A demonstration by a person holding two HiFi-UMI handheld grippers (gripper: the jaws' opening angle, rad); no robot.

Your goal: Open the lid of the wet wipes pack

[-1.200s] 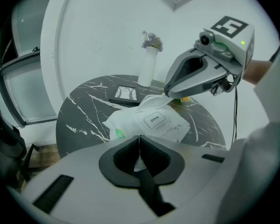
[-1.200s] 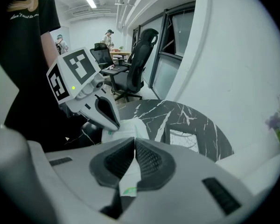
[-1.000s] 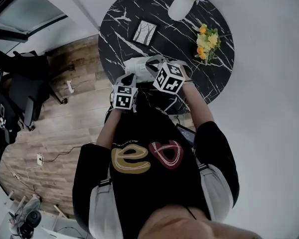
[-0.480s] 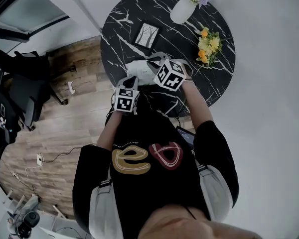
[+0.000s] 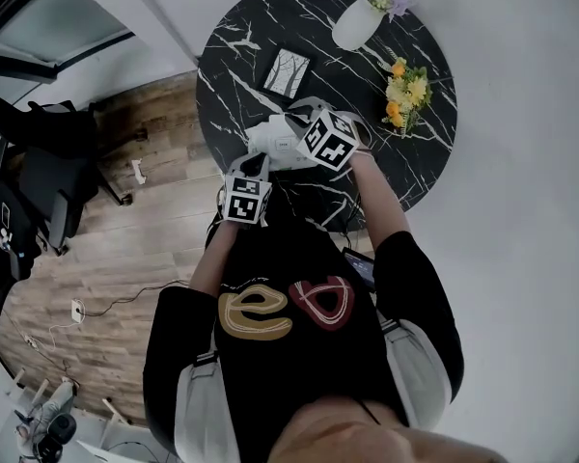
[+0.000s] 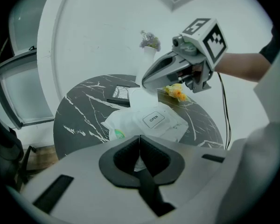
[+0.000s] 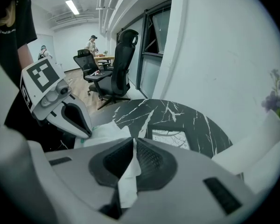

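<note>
Two grippers are engaged on the wet wipes pack (image 6: 126, 125), which lies on the near-left part of the round black marble table (image 6: 79, 120), close to its edge. The left gripper (image 6: 139, 139) is closed on the near edge of the pack. White film is seen pinched between its pads, and the pack is judged to be held down by it. The right gripper (image 7: 133, 143) is positioned over the far side of the pack, and a thin white flap (image 7: 127, 181) is caught between its pads. Its jaws are opening at this moment with the flap between them, so the grip is judged to be loosening. In the left gripper view the flap is seen standing up from the far end of the pack top, while the printed "OPEN" label (image 6: 153, 119) lies flat nearer the middle. Whether the raised flap is the lid itself or a wipe drawn out cannot be told. Progress: the lift is judged partly done, since a flap is raised off the top, but the opening beneath is shown in no view. Left to confirm: that the lid is fully peeled back. A picture frame (image 5: 285, 72), a white vase (image 5: 355, 19) and yellow flowers (image 5: 408, 90) are noted on the far part of the table, well apart from the pack.
</note>
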